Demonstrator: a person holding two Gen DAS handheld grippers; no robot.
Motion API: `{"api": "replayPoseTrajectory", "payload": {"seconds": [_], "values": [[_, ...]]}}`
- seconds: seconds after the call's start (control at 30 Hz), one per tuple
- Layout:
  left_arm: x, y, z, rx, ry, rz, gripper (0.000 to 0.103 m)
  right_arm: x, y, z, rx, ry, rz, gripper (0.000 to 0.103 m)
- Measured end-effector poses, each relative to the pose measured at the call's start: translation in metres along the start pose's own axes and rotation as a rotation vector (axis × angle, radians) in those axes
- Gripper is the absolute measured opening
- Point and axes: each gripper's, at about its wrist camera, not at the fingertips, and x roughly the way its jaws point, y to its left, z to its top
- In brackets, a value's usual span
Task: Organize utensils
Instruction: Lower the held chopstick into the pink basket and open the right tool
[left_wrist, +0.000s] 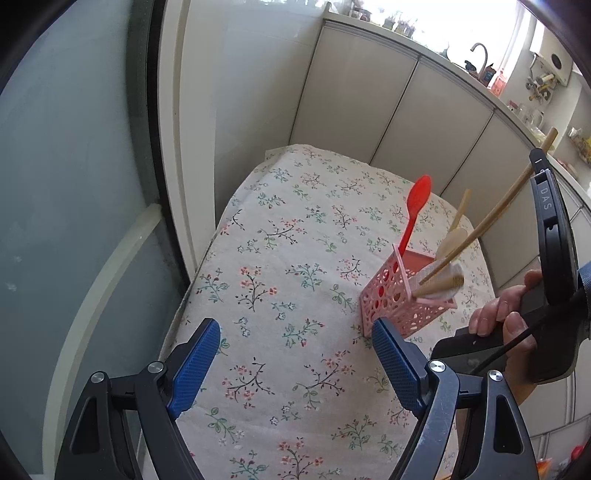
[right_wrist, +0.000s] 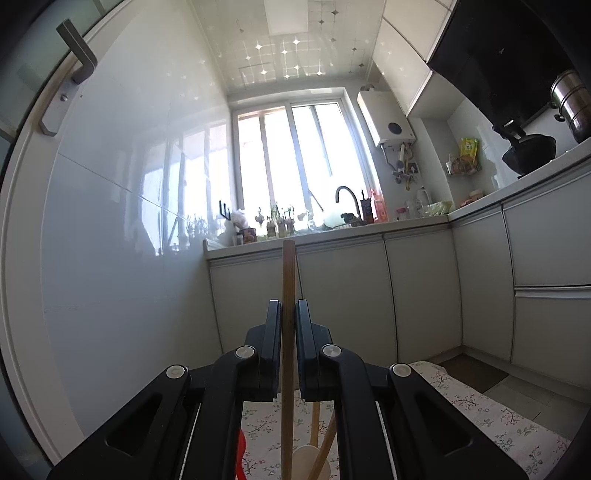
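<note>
A pink perforated utensil holder (left_wrist: 400, 295) stands on the floral tablecloth (left_wrist: 288, 295). It holds a red spoon (left_wrist: 415, 210), a pale wooden spoon (left_wrist: 452, 236) and a wooden stick. My right gripper (right_wrist: 288, 310) is shut on a long wooden chopstick (right_wrist: 288, 280). In the left wrist view the right gripper (left_wrist: 539, 166) holds the chopstick (left_wrist: 491, 218) slanted, its lower end inside the holder. My left gripper (left_wrist: 295, 332) is open and empty, above the cloth to the left of the holder.
White cabinet doors (left_wrist: 369, 103) run behind the table under a counter with a tap (right_wrist: 347, 199) and bottles. A glass door (left_wrist: 66, 221) stands at the left. The table's near corner shows in the right wrist view (right_wrist: 480, 406).
</note>
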Motion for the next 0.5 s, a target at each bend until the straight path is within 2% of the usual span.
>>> {"api": "replayPoseTrajectory", "payload": {"seconds": [0.23, 0.5], "values": [[0.0, -0.001, 0.002, 0.004, 0.004, -0.004, 0.085, 0.0, -0.016, -0.005, 0.011, 0.066, 0.014, 0.008], [0.002, -0.002, 0.002, 0.016, 0.017, -0.018, 0.085, -0.004, -0.018, -0.005, -0.029, 0.115, 0.039, 0.011]]}}
